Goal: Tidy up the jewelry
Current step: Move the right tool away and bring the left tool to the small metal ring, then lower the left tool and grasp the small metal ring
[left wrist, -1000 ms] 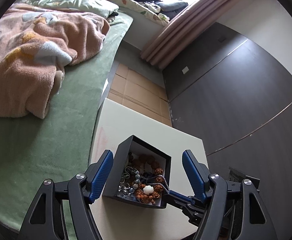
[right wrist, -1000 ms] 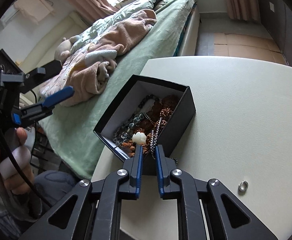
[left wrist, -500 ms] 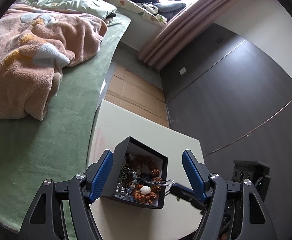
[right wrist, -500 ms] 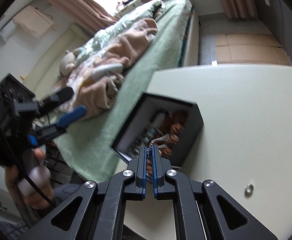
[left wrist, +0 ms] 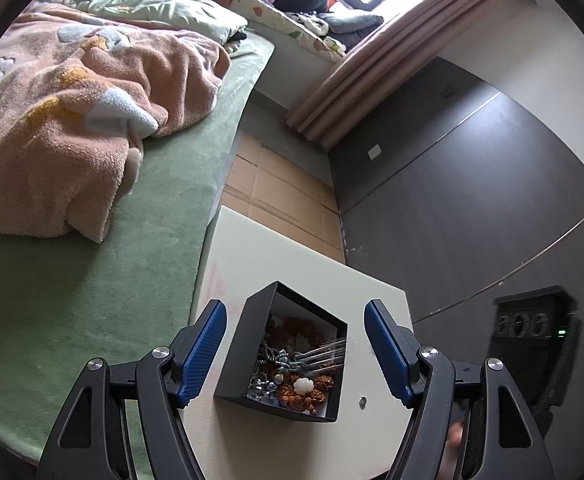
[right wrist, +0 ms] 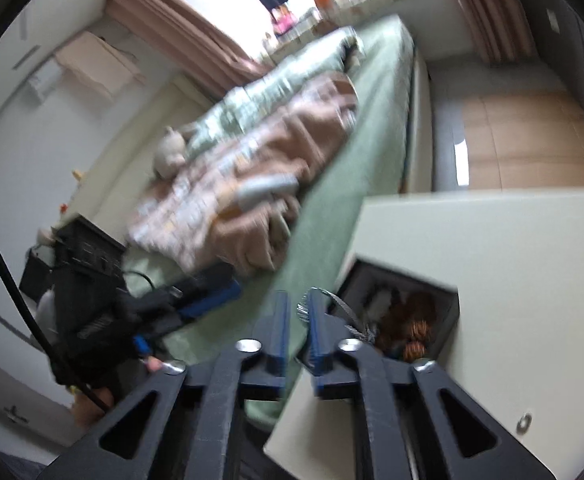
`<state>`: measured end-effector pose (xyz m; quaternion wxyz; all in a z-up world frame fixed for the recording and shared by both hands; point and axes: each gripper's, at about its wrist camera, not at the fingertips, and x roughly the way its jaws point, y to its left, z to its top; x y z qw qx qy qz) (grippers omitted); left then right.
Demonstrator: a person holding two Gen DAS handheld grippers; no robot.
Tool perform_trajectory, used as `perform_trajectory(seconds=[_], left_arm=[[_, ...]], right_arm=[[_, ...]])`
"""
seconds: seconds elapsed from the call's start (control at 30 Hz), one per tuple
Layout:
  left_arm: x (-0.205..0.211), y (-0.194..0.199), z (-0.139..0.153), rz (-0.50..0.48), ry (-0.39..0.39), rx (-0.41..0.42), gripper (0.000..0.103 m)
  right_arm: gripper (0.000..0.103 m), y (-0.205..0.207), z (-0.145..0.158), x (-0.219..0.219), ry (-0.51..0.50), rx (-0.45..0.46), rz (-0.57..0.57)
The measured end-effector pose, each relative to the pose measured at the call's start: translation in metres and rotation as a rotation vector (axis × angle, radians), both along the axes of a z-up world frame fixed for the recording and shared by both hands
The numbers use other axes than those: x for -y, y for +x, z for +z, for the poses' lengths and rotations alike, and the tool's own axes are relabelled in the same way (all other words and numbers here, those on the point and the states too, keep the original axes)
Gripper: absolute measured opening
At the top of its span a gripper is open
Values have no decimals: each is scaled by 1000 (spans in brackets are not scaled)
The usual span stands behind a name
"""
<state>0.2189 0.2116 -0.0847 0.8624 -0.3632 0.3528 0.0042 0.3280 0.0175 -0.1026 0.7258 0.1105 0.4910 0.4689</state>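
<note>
The bed (left wrist: 92,280) with its green cover lies along one side of the pale surface (left wrist: 260,248), and everything else is placed from the black box (left wrist: 252,344) standing on that surface near the bed-side edge. The box is open-topped and holds a heap of jewelry: brown beaded bracelets (left wrist: 299,394), a white carved piece (left wrist: 303,386) and bluish beads. The left hand-held gripper (left wrist: 293,350) hangs just above the box with its jaws wide apart, one on each side, touching nothing. The right hand-held gripper (right wrist: 297,320) is above the box's near corner, its jaws opening; a thin silver chain (right wrist: 343,312) is draped over the tip of one finger and trails down into the box, blurred in both views. A small metal ring (left wrist: 362,401) lies alone on the surface just outside the box.

The step in hand looks like dropping the chain into the box. Next, the right hand-held gripper should shake it clear, then go for the loose ring.
</note>
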Motion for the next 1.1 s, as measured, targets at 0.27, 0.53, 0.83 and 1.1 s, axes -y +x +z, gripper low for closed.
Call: perform_trajectory(seconds=[0.27, 0.53, 0.83, 1.1], left_arm=[[21, 9, 2, -50, 39, -7, 72], [69, 25, 0, -167, 108, -28, 72], [153, 50, -9, -385, 202, -67, 71], [218, 68, -30, -510, 325, -162, 55]], right_arm=[[57, 2, -10, 60, -54, -38, -149], [59, 5, -19, 136, -123, -100, -340], [59, -14, -51, 198, -134, -187, -502], [59, -25, -56, 241, -118, -201, -643]])
